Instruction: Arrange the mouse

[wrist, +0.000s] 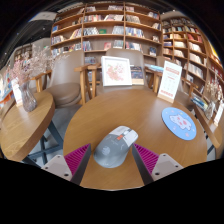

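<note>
Room: a library or bookshop, with wooden bookshelves (110,28) running round the back wall, packed with books whose spines I cannot read.
Surface: a round wooden table (95,120), with a second round table (20,125) off to my left carrying a vase of pale flowers (25,80).
Chairs: wooden chairs (92,80) pulled up at the far rim of my table.
Mouse: a grey computer mouse (112,150), with a white tag or sticker (125,133) at its far end, lying on the table near my edge and directly between my fingers.
Gripper: my gripper (112,158) is spread wide, its magenta pads (76,156) standing clear of the mouse at either side, so I am gripping nothing (the mouse rests on the wood by its own weight).
Why so: I judge I am lined up to close on the mouse's flanks, straddling it lengthwise so it will not twist.
Mouse pad: a round blue mouse pad (179,122), well apart to the right, likely where the mouse belongs.
Stands: an upright display card (117,70) at the far rim and a leaflet stand (169,80) to its right.
Writing: print shows on both cards and on the pad, but it is too small to read; no brand legible on the mouse.
</note>
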{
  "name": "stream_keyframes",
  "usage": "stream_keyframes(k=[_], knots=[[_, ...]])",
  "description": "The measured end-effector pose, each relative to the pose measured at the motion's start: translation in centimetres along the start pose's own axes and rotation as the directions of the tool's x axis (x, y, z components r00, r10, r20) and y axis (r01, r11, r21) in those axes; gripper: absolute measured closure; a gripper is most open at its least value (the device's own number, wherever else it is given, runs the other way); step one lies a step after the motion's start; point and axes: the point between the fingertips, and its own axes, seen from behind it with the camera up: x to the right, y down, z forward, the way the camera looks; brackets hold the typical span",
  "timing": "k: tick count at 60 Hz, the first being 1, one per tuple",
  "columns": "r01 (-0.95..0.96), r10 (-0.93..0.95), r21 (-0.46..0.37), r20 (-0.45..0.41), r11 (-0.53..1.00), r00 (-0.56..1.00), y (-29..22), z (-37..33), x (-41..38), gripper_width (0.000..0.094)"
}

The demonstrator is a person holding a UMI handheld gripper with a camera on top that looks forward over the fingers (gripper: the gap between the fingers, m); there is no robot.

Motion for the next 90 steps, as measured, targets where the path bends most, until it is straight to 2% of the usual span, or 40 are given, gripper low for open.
stream_keyframes(k=[32, 38, 40, 42, 43, 54, 61, 70, 76, 83, 90], knots=[[0.026, -0.025, -0.030, 0.027, 0.999, 0.999, -3.6, 5.2, -2.2, 0.0098], [0.019, -0.019, -0.026, 0.016, 0.999, 1.000, -3.7, 5.4, -1.8, 0.0181], [0.022, -0.022, -0.022, 0.005, 1.000, 1.000, -3.9, 5.5, -1.5, 0.0248], [0.028, -0.028, -0.019, -0.005, 0.999, 1.000, -4.0, 5.7, -1.1, 0.0393], [0.029, -0.029, -0.019, -0.001, 0.999, 1.000, -4.0, 5.7, -1.3, 0.0423], [0.046, -0.046, -0.023, 0.014, 0.999, 0.999, -4.4, 5.2, -1.3, 0.0532], [0.028, -0.029, 0.024, 0.064, 0.999, 0.998, -6.9, 3.0, -0.4, 0.0539], [-0.015, 0.010, 0.101, 0.050, 0.995, 0.999, -12.3, 0.5, 6.9, 0.0538], [-0.009, 0.016, 0.142, -0.046, 0.990, 0.999, -15.0, 0.9, 15.1, 0.0538], [-0.007, 0.024, 0.121, -0.142, 0.993, 0.989, -14.8, 3.0, 24.1, 0.0539], [-0.025, 0.037, 0.078, -0.146, 0.997, 0.989, -11.9, 5.7, 29.4, 0.0540]])
